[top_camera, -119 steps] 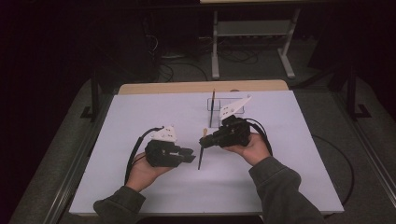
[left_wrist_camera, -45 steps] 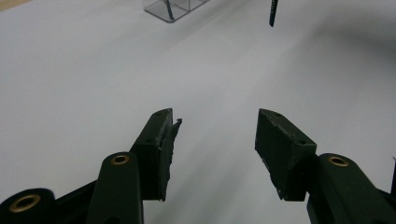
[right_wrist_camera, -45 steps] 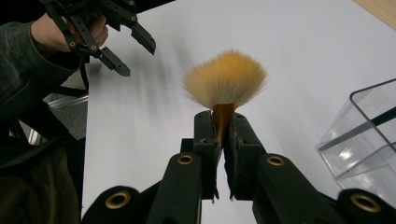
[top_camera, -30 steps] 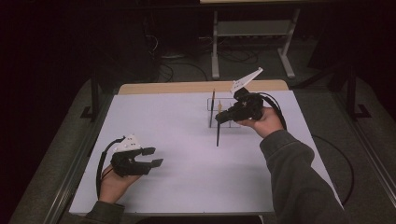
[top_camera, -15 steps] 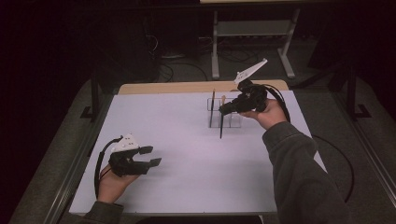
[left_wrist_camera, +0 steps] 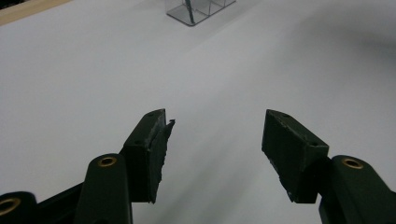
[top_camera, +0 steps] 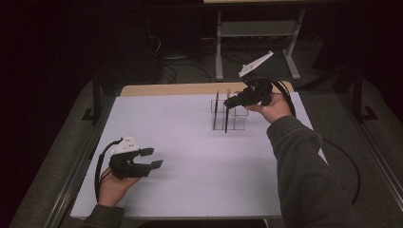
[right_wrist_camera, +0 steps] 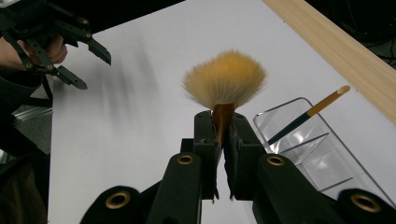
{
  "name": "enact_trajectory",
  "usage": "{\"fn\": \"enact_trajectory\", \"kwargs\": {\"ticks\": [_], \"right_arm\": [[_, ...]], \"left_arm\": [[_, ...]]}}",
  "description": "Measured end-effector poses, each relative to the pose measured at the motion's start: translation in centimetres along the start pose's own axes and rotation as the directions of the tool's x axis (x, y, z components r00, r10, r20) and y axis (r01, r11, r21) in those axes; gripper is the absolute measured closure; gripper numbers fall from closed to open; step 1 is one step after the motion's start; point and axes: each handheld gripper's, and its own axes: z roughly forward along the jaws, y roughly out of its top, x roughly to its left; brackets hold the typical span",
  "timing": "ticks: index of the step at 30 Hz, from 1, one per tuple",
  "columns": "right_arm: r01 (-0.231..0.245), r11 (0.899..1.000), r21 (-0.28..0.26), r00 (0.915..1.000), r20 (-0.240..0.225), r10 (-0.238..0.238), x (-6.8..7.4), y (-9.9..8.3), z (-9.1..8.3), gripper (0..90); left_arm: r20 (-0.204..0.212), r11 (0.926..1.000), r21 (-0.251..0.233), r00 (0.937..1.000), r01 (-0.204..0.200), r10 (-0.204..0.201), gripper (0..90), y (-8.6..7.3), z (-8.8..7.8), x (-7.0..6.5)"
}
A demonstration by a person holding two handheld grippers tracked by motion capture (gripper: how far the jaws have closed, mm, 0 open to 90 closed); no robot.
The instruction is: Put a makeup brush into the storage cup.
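Note:
My right gripper [top_camera: 228, 101] is shut on a make-up brush [right_wrist_camera: 224, 81] with a fan of yellow bristles, pinching its orange neck. Its dark handle [top_camera: 225, 118] hangs straight down at a clear divided holder [top_camera: 240, 124] at the table's back. I cannot tell whether the handle's tip is inside a compartment. A second thin brush [top_camera: 216, 109] stands in the holder, seen leaning with an orange tip [right_wrist_camera: 308, 114] in the right gripper view. My left gripper [top_camera: 157, 157] rests low at the near left, open, with nothing between its pads [left_wrist_camera: 152, 149].
The white table top [top_camera: 190, 142] has a wooden strip [top_camera: 166, 89] along its far edge. A metal stand [top_camera: 256, 28] and cables lie on the dark floor behind. The right sleeve [top_camera: 304, 166] crosses the table's right side.
The right gripper has carried the brush from mid-table back and up to the holder. The left gripper let go of it, drew back to the near left and now stands open.

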Motion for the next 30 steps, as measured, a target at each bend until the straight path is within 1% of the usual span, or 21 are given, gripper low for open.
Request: {"fn": "enact_trajectory", "kwargs": {"ticks": [1, 2, 8, 9, 11, 12, 13, 14, 15, 16, 17, 19, 20, 21, 24, 25, 26, 28, 30], "right_arm": [[-0.006, 1.000, 0.004, 1.0000, 0.002, 0.006, 0.0, 0.1, -0.1, 82.9], [0.000, 1.000, 0.000, 1.0000, 0.004, 0.000, -0.1, 0.2, -0.1, 83.0], [-0.001, 1.000, 0.000, 0.9999, 0.010, 0.001, -0.4, 0.7, -0.1, 82.9], [-0.014, 1.000, 0.004, 0.9999, 0.009, 0.014, -0.4, 0.8, -0.2, 83.0], [-0.014, 1.000, 0.005, 0.9998, 0.014, 0.014, -0.5, 1.0, -0.3, 83.0], [-0.006, 1.000, 0.005, 0.9998, 0.018, 0.006, -0.6, 1.0, -0.3, 83.0], [-0.022, 1.000, -0.001, 0.9997, 0.011, 0.022, -0.5, 1.2, -0.4, 82.9], [-0.022, 1.000, -0.001, 0.9997, 0.011, 0.022, -0.5, 1.2, -0.4, 82.9], [-0.007, 1.000, -0.003, 0.9998, 0.019, 0.007, -0.6, 1.2, -0.4, 82.9], [-0.003, 1.000, -0.006, 0.9998, 0.021, 0.003, -0.7, 1.3, -0.5, 83.0], [-0.011, 1.000, -0.006, 0.9997, 0.022, 0.012, -0.7, 1.5, -0.7, 82.9], [-0.001, 1.000, -0.009, 0.9996, 0.028, 0.001, -0.9, 1.5, -0.8, 82.9], [-0.015, 1.000, -0.005, 0.9995, 0.027, 0.015, -0.8, 1.6, -0.8, 83.0], [-0.008, 1.000, -0.006, 0.9995, 0.030, 0.008, -1.0, 1.6, -0.9, 83.0], [-0.014, 1.000, -0.008, 0.9993, 0.034, 0.014, -1.1, 1.7, -1.1, 82.9], [-0.014, 1.000, -0.008, 0.9993, 0.034, 0.014, -1.1, 1.7, -1.1, 82.9], [-0.009, 1.000, -0.012, 0.9993, 0.037, 0.009, -1.3, 1.9, -1.2, 82.9], [-0.014, 1.000, -0.009, 0.9990, 0.041, 0.015, -1.3, 2.1, -1.5, 82.9], [-0.008, 1.000, -0.013, 0.9988, 0.049, 0.009, -1.4, 2.3, -1.7, 82.9]], "left_arm": [[-0.001, 1.0000, -0.002, 1.0000, -0.002, 0.002, 39.8, 0.0, 0.0, 0.0], [0.000, 1.0000, -0.006, 1.0000, 0.001, -0.001, 40.0, 0.0, -0.1, 0.0], [0.001, 0.9999, -0.012, 1.0000, 0.006, -0.006, 40.1, 0.0, -0.2, 0.1], [0.000, 0.9999, -0.012, 1.0000, 0.006, -0.006, 40.0, 0.0, -0.2, 0.1], [-0.001, 0.9999, -0.013, 1.0000, 0.008, -0.008, 39.5, 0.0, -0.3, 0.1], [-0.001, 0.9999, -0.012, 1.0000, 0.009, -0.009, 39.3, 0.0, -0.3, 0.1], [-0.001, 0.9999, -0.012, 1.0000, 0.008, -0.008, 39.1, 0.0, -0.3, 0.2], [-0.001, 0.9999, -0.012, 1.0000, 0.008, -0.008, 38.9, 0.0, -0.3, 0.2], [-0.001, 0.9999, -0.008, 1.0000, 0.007, -0.007, 38.9, 0.0, -0.3, 0.2], [-0.002, 1.0000, -0.007, 1.0000, 0.006, -0.006, 38.6, 0.0, -0.3, 0.2], [-0.002, 0.9999, -0.007, 1.0000, 0.007, -0.007, 38.2, 0.0, -0.3, 0.2], [-0.002, 0.9999, -0.009, 1.0000, 0.008, -0.008, 38.1, 0.0, -0.3, 0.2], [-0.001, 0.9999, -0.009, 1.0000, 0.009, -0.009, 38.0, 0.0, -0.3, 0.2], [-0.001, 0.9999, -0.009, 0.9999, 0.014, -0.014, 37.9, 0.0, -0.3, 0.2], [-0.001, 0.9998, -0.009, 0.9998, 0.017, -0.017, 37.2, -0.1, -0.3, 0.2], [-0.001, 0.9998, -0.009, 0.9998, 0.017, -0.017, 37.1, -0.1, -0.3, 0.2], [-0.002, 1.0000, -0.001, 1.0000, 0.004, -0.004, 37.1, 0.0, -0.3, 0.3], [-0.003, 1.0000, -0.002, 1.0000, 0.003, -0.003, 37.0, 0.0, -0.3, 0.3], [-0.002, 1.0000, -0.005, 1.0000, 0.002, -0.002, 37.0, 0.0, -0.4, 0.3]]}}
